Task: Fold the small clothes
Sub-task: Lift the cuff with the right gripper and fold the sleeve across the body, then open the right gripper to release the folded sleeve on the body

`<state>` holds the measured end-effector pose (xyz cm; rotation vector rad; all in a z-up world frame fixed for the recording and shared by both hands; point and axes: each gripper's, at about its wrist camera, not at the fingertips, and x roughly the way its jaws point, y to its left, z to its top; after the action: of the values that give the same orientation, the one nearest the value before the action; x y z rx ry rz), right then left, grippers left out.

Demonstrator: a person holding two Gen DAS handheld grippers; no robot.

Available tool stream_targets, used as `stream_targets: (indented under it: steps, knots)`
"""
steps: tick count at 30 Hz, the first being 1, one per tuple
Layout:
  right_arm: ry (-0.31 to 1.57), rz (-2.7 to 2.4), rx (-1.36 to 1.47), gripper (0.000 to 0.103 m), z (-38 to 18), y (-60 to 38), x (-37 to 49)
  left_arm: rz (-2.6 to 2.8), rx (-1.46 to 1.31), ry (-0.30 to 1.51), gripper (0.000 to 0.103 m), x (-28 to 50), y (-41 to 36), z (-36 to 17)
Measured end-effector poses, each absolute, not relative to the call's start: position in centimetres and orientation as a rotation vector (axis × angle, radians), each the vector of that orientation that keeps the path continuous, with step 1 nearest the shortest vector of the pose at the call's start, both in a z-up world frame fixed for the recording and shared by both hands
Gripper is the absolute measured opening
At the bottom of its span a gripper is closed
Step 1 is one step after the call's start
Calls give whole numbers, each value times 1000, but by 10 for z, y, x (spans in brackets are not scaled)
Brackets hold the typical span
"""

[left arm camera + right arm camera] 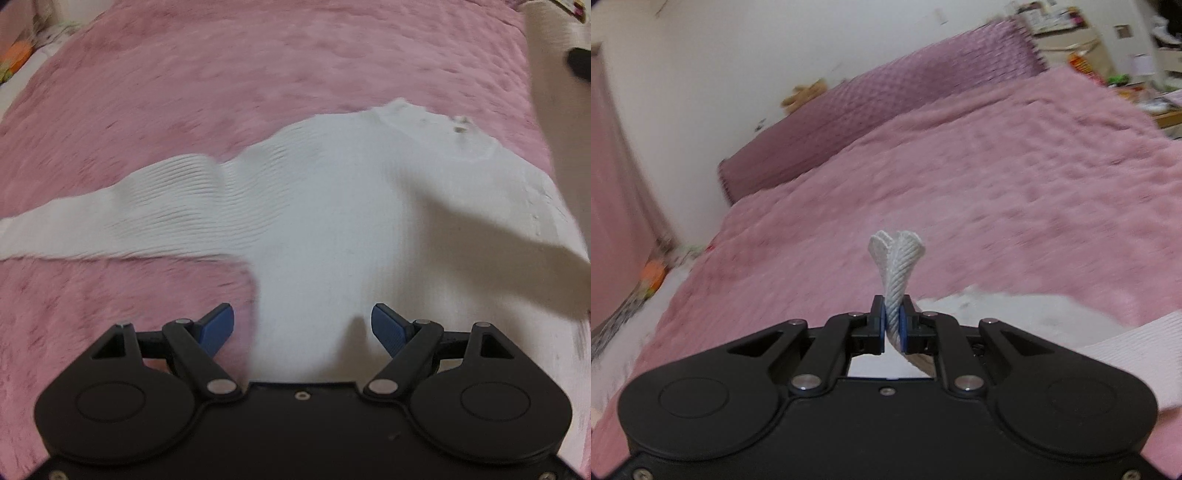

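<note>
A: Sweater (332, 206), white ribbed knit, spread flat across the pink blanket (221, 74), taking up the middle of the left wrist view. Collar (436, 122) at the far end of the sweater, hem nearest the camera.

B: Blanket fuzzy, covering the whole bed under the sweater. Purple textured headboard (886, 103) well beyond the sweater in the right wrist view, against a pale wall (720, 48).

A: One sleeve (110, 221) stretched out flat to the left of the sweater body, resting on the blanket. Other sleeve (554, 110) lifted off the sweater on its right side, rising up out of frame, casting a shadow over the body.

B: Left gripper (303, 325) spread wide, blue pads well apart, hovering over the hem of the sweater, nothing between them.

A: Right gripper (893, 325) pressed together on the cuff (897, 258), ribbed end fanning out past the blue pads, raised above the blanket.

B: Blurred clutter (1108, 66) off beyond the blanket, too soft to identify.
</note>
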<state>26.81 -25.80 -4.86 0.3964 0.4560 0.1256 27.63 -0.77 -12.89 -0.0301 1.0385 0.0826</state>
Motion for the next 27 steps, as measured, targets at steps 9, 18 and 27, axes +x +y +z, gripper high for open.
stream_targets:
  steps: [9,18,27]
  knots:
    - [580,247,389,9,-96,-189,301,175,-58,1034,86,265,43,-127]
    - [680,291,371,9,-132,-153,321,233,-80,1028,86,265,74,-126]
    - [753,336,382,44,-160,-139,321,277,-62,1008,86,266,81,-114]
